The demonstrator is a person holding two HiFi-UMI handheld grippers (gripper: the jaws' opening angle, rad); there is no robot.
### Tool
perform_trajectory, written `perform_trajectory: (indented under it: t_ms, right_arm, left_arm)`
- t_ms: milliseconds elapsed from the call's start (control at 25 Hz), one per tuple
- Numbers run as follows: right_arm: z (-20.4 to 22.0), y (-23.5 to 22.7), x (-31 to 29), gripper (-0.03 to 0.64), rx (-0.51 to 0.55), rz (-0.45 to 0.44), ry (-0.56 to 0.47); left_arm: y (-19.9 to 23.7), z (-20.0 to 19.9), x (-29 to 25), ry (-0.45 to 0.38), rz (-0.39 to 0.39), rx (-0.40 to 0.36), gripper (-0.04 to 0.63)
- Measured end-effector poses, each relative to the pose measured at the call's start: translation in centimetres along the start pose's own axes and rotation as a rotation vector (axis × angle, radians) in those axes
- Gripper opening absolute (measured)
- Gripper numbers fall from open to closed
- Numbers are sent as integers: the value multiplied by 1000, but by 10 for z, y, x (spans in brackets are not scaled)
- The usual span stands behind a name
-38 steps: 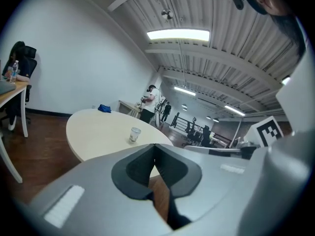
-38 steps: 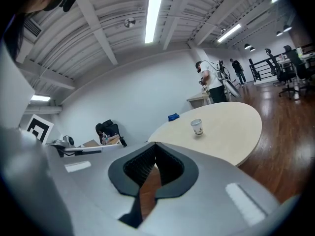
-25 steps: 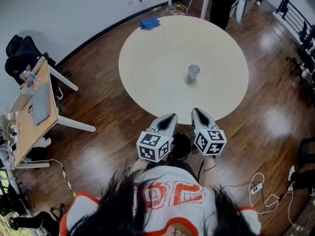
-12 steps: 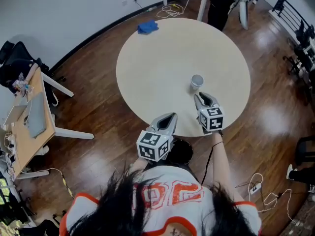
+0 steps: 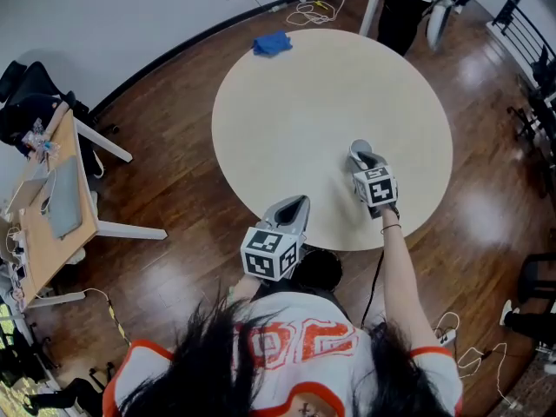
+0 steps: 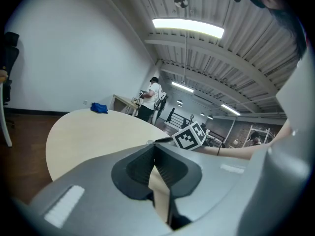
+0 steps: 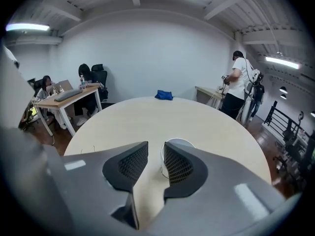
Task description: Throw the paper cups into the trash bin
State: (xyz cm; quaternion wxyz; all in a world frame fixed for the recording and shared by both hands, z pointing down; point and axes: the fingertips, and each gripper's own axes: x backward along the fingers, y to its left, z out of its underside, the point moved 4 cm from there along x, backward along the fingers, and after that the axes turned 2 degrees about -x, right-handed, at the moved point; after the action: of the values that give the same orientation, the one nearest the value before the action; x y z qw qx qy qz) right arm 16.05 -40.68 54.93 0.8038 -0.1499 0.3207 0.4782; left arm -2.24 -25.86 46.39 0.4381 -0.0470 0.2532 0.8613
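Reach step. Right gripper (image 7: pixel 155 154) jaws just been opening, now wide, nothing between yet (cup (image 7: pixel 177 143) sits ahead, off one jaw). Next: centre on cup, squeeze. Left gripper (image 6: pixel 155 149) pinched together, empty.

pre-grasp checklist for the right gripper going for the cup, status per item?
1. Right gripper jaws open: ok. They have just been opening, and nothing is pressed between them.
2. Paper cup upright on the table: ok.
3. Cup centred between the jaws: not ok. It stands just ahead, partly behind the right-hand jaw.
4. Tabletop near the cup free of clutter: ok. The blue cloth lies at the far edge.
5. Left gripper out of the way: ok. It is shut and empty at the near table edge.
6. Drop target found: cannot tell. The dark round container below the left gripper may be the bin.
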Motion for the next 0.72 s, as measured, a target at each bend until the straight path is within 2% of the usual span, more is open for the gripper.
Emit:
perform_trajectory:
  t_ms: [160,400,560,720]
  right_arm:
    - [6,-1,-17,107,89,7,91]
    - [19,2,-36,107,205,3,214]
    - [23,0,-41,101,214,16,247]
    - [26,-4,-43,46,196,46,255]
  left_arm:
    - [15,1,-4,9,-41,10,0]
    - [22,19,-28,75,-9,-59,0]
    - [20,33,-46,123,18,-106,0]
    - [12,37,-59,132,54,-130,0]
